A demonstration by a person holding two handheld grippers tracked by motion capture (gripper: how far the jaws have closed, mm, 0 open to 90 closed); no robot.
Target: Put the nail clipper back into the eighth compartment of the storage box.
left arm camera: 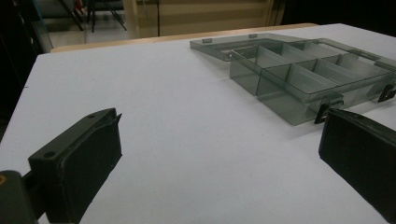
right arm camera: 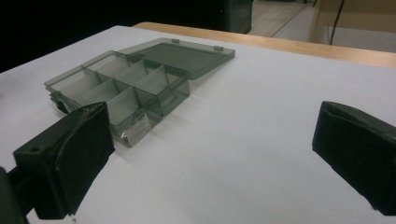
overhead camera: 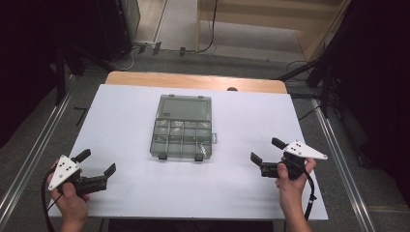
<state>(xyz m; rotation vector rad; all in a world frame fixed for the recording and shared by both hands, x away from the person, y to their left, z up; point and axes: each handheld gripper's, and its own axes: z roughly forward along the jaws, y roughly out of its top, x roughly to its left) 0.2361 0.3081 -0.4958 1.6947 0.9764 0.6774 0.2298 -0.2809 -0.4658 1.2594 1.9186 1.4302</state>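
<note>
White sheeting covers the table (overhead camera: 125, 121) from its near edge almost to the far one, where a strip of bare wood shows, and beyond that the floor runs off between dark curtains and cables.

Nearest me are the person's two hands at the front corners. The left gripper (overhead camera: 99, 169) is held low over the sheet with its jaws wide apart and nothing between them; the left gripper view looks between the two black pads at bare white surface. The right gripper (overhead camera: 267, 151) mirrors it on the other side, jaws likewise spread and holding nothing, tips aimed inward.

Between them and a little farther back, about mid-table, lies the smoky transparent organizer box (overhead camera: 181, 137), well apart from both grippers. Its lid (overhead camera: 185, 107) is swung fully open and lies flat on the far side, hinged to the tray's back edge. The divided compartments look empty, though something small and pale sits by the front right corner; I can't tell what. Two dark latches (overhead camera: 198, 157) hang off the near wall.

If closing it is the aim, I'd judge it best for one gripper to steady the near wall while the other reaches past the tray, takes the lid's far edge and swings it over slowly, so the light box doesn't skid on the smooth sheet.
</note>
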